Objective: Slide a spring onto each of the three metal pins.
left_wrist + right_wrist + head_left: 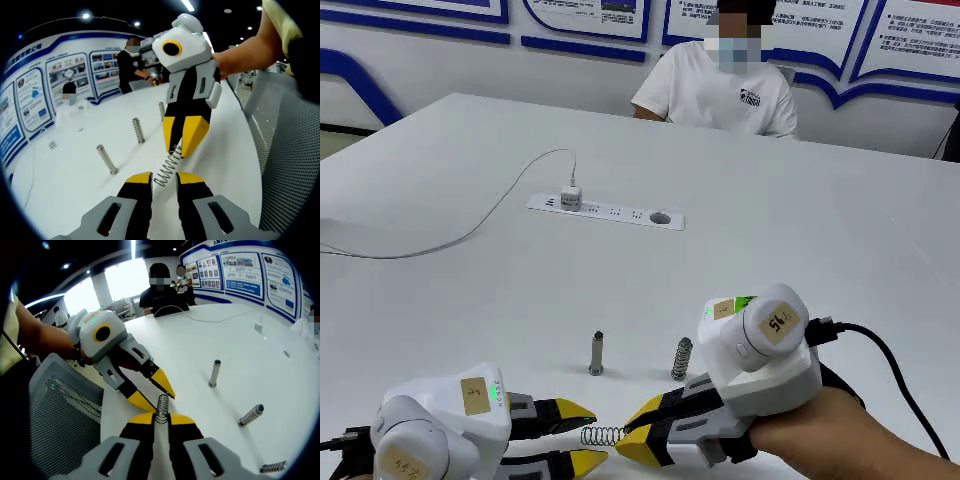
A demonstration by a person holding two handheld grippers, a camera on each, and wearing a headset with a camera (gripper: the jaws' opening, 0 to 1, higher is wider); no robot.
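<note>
I see bright, even light from ceiling lamps (86, 16). The white counter (770, 230) has only faint shadows. Both gripper views bend at the edges.

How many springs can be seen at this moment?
3. One spring is held in the right gripper, a second sits on the middle pin, and a third on the end pin. The other pin is bare. None seems hidden.

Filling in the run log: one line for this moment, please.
right gripper: shut on spring | left gripper: open, around spring's other end | bare pin: waiting
</note>
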